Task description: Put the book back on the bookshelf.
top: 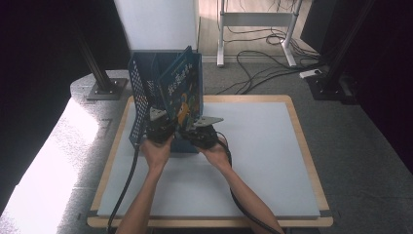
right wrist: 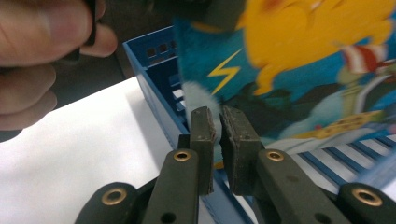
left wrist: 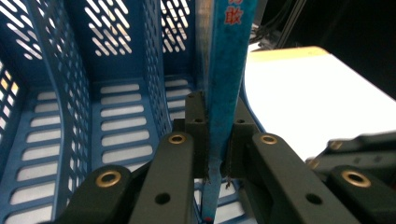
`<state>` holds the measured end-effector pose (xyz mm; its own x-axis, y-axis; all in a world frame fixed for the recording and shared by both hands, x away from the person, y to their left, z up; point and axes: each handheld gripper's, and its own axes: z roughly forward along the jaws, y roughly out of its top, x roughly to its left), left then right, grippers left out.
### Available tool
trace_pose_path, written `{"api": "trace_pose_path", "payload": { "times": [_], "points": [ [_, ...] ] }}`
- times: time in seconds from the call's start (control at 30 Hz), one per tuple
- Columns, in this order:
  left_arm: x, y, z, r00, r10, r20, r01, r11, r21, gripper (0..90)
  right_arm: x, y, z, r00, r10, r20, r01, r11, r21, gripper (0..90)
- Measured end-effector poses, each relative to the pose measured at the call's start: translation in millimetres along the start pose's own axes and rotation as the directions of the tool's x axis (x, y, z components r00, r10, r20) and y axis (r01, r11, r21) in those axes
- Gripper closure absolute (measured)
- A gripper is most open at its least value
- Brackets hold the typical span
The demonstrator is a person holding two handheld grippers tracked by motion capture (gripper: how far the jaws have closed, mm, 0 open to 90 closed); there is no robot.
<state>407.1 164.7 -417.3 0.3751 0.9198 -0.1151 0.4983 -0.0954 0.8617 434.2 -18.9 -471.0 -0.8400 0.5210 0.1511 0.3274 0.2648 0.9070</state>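
Item: thin picture book (top: 181,87), light, slick-covered, stiff but bendable; my left fingers (left wrist: 198,135) clamped its lower edge, my right fingers (right wrist: 203,140) stood barely parted beside its cover.

high view looks forward and down on the worktop (top: 253,161) from above; both gripper views sit close behind their jaws, sharing the blue rack (left wrist: 116,116) and book (right wrist: 299,84).

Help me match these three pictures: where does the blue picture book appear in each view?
High view: book upright, upper centre, inside the blue file rack.
Left gripper view: thin edge rising at centre, clamped between that tool's jaws.
Right gripper view: colourful cover across the upper right.
Shared landmark: the rack.
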Motion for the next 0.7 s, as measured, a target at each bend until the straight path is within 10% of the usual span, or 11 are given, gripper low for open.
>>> {"api": "trace_pose_path", "payload": {
  "times": [0.7],
  "points": [
    [4.4, -25.7, -2.5, 0.998, 0.058, 0.024, -0.059, 0.9973, 0.044, 70.2, -8.9, -10.4, -34.6, 0.998, -0.057, 0.026, 0.058, 0.998, -0.028, 57.3]
  ]
}}
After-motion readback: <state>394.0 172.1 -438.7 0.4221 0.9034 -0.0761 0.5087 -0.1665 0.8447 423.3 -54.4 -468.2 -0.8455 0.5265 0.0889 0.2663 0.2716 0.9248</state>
